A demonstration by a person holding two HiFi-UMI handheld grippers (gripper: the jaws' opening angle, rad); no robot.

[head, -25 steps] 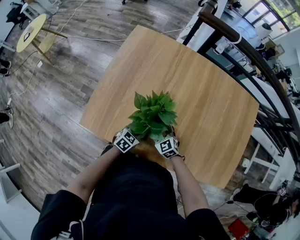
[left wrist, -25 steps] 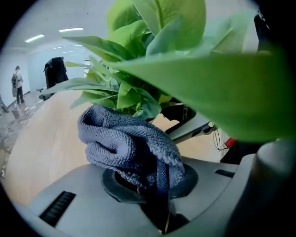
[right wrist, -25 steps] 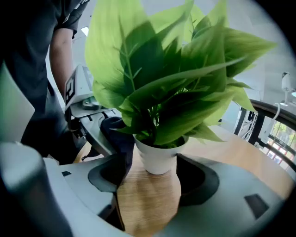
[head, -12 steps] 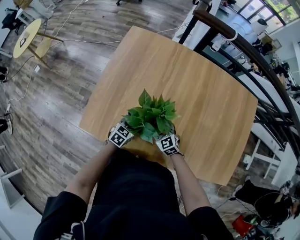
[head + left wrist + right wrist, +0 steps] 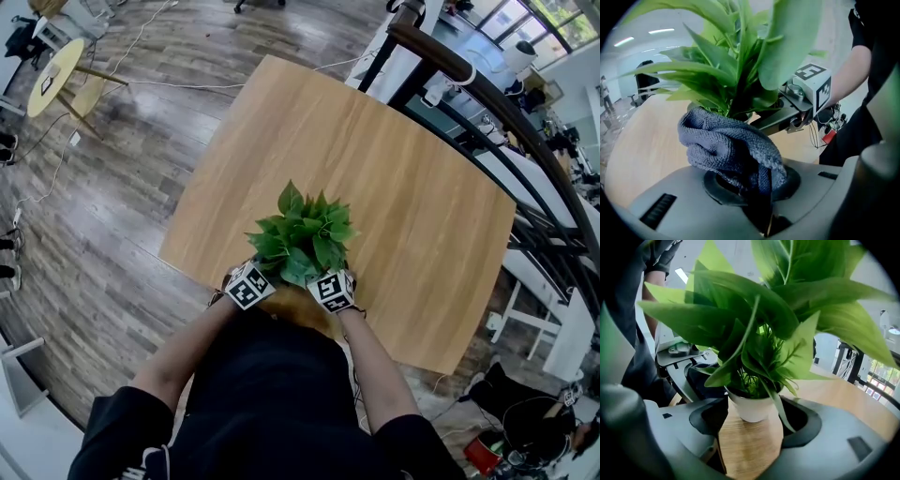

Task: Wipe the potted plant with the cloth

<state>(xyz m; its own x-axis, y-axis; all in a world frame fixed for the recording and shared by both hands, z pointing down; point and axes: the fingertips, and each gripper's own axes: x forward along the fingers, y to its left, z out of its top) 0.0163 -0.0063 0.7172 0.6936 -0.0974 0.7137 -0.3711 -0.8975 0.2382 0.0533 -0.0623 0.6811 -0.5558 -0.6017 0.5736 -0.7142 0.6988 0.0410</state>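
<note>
A leafy green potted plant stands near the front edge of the wooden table. Its white pot shows in the right gripper view, just ahead of my right gripper, whose jaws stand open on either side of the pot without touching it. My left gripper is shut on a grey-blue cloth, bunched up against the plant's lower leaves. In the head view both marker cubes, left and right, sit at the plant's near side.
A dark curved railing runs along the table's far right. A small round yellow table and cables lie on the wood floor at the far left. The person's arms and dark shirt fill the bottom of the head view.
Both grippers shifted slightly around the plant's near side; the left cube moved up and left, then back down. The plant stays in place.
</note>
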